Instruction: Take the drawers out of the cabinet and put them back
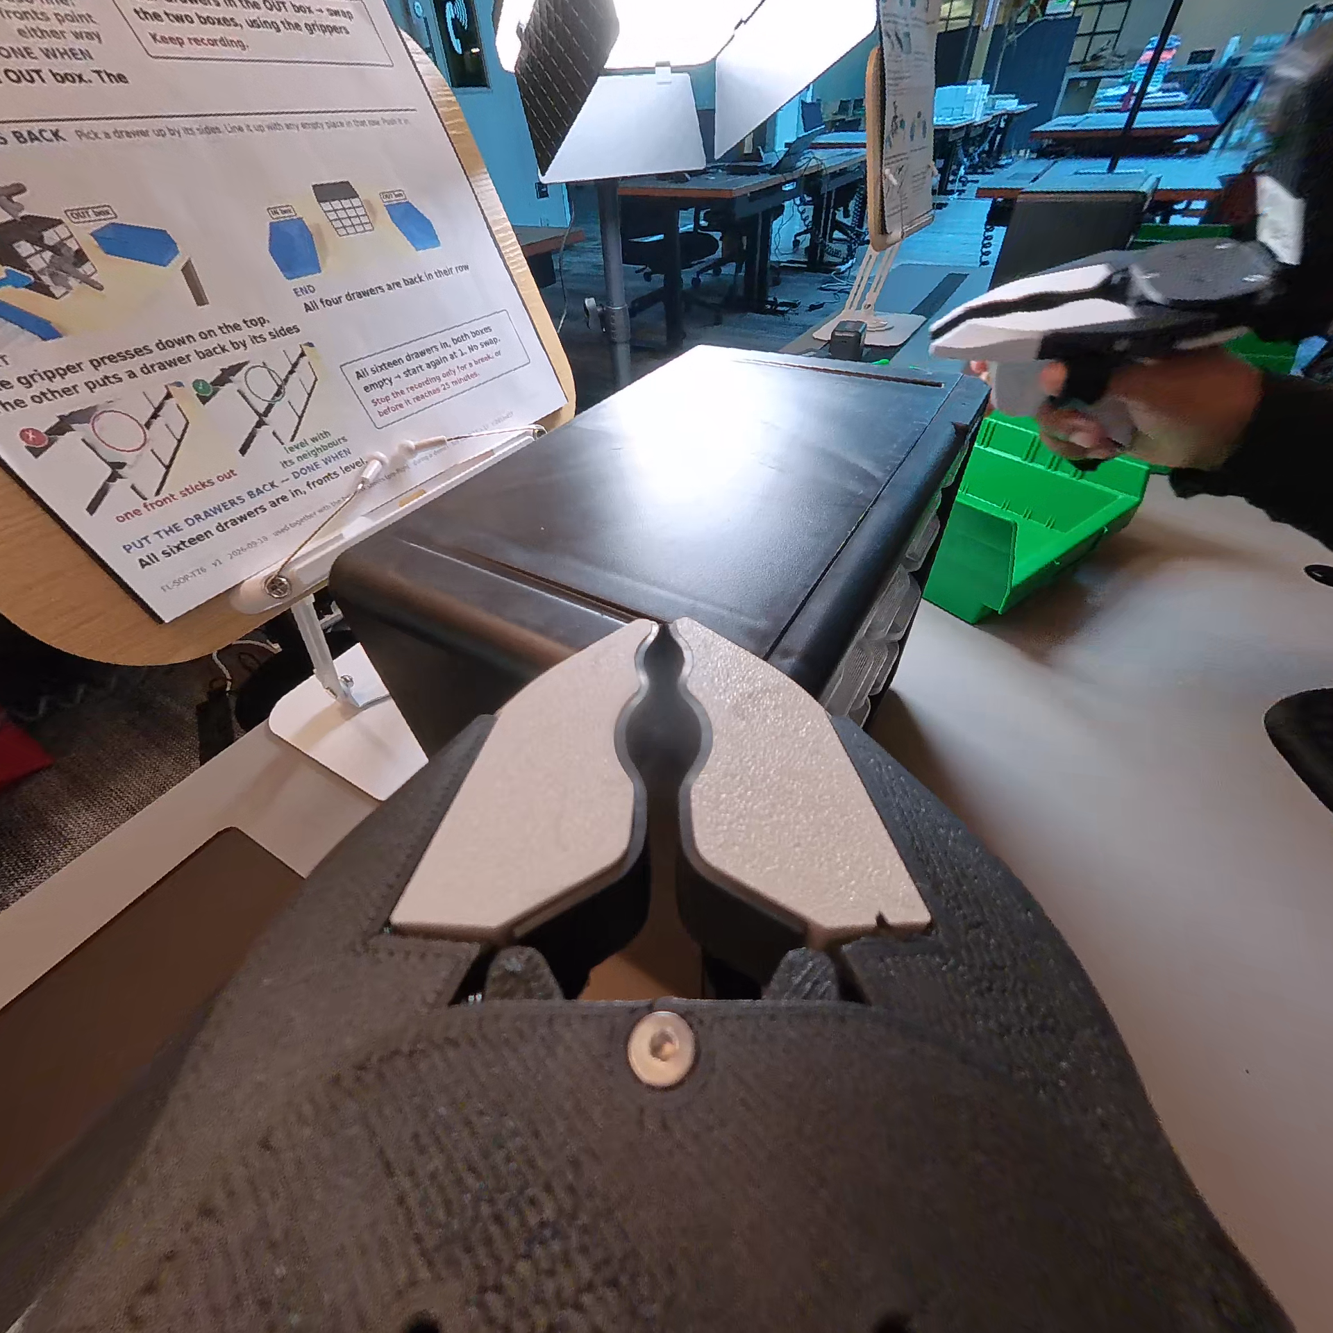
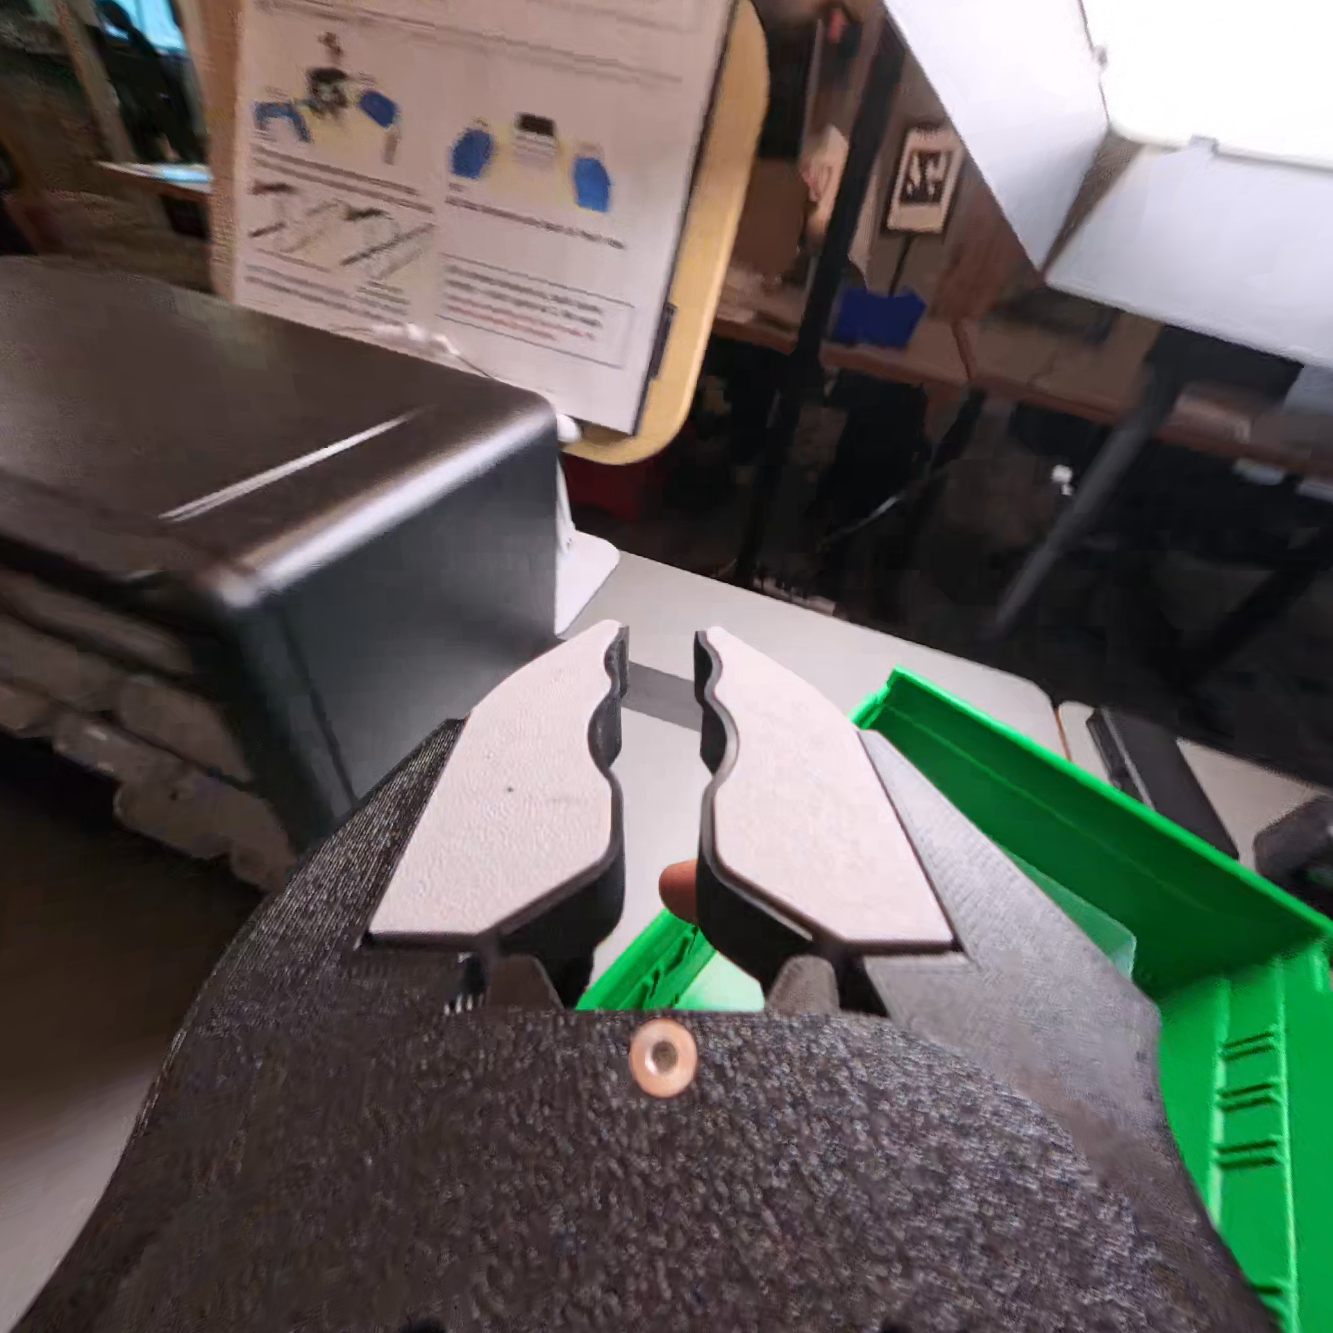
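The left tongs [image 1: 665, 635] sit pressed together at the tips, gripping nothing, hovering just short of the black cabinet [image 1: 671, 476] on the pale tabletop [image 1: 1082, 793]. Its clear drawers [image 1: 876, 635] show along the front face, toward three o'clock. The right tongs [image 2: 660, 674] stand slightly parted and empty (the view is blurred), above a green bin [image 2: 1125, 815] beside the cabinet, with an instruction sheet [image 1: 238, 288] propped at ten o'clock.

Printed instruction sheet [image 1: 238, 288] with diagrams on wooden board [image 1: 86, 613]
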Demonstrator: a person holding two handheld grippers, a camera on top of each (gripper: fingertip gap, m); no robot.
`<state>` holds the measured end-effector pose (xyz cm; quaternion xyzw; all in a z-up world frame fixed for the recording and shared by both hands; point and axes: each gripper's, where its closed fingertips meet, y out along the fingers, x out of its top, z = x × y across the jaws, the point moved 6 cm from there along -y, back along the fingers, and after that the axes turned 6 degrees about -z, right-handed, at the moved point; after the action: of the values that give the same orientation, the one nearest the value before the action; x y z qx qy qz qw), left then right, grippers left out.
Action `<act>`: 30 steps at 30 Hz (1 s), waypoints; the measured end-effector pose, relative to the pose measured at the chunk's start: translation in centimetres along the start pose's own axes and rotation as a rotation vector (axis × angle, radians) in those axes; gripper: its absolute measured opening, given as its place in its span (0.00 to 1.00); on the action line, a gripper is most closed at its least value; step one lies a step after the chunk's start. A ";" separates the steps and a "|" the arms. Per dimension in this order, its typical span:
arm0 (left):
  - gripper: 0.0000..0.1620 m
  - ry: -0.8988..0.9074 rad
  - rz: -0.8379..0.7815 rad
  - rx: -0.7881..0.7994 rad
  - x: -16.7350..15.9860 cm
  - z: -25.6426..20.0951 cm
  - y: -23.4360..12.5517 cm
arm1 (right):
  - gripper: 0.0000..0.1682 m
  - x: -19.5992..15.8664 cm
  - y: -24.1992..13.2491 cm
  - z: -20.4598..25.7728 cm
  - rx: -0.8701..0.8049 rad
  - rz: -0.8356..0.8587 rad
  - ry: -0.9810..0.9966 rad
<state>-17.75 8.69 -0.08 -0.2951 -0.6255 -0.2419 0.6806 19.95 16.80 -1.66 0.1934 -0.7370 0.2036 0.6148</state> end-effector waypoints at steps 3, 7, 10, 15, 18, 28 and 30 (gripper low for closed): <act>0.00 0.001 0.002 0.004 0.0 0.0 0.0 | 0.10 0.9 -2.1 4.0 0.075 -0.065 -0.154; 0.00 0.004 0.004 0.008 0.0 0.0 0.0 | 0.10 -0.5 -3.5 9.0 0.166 -0.071 -0.294; 0.00 0.001 0.003 0.007 0.0 0.0 0.0 | 0.10 -2.7 -3.5 12.4 0.220 -0.036 -0.441; 0.00 -0.004 0.000 0.005 0.0 0.0 0.0 | 0.10 -7.9 -1.7 17.7 0.306 0.053 -0.727; 0.00 -0.005 -0.002 0.005 0.0 0.0 0.0 | 0.11 -10.3 -0.1 19.7 0.299 0.057 -0.921; 0.00 -0.007 -0.006 -0.002 0.0 0.0 0.0 | 0.08 -12.0 2.5 20.6 0.174 -0.044 -1.201; 0.00 -0.010 -0.007 -0.003 0.0 0.1 0.0 | 0.07 -12.0 2.4 20.6 0.165 -0.049 -1.207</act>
<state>-17.79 8.73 -0.10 -0.2952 -0.6294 -0.2437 0.6762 3.66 8.21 -16.99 0.3386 -0.9325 0.1000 0.0759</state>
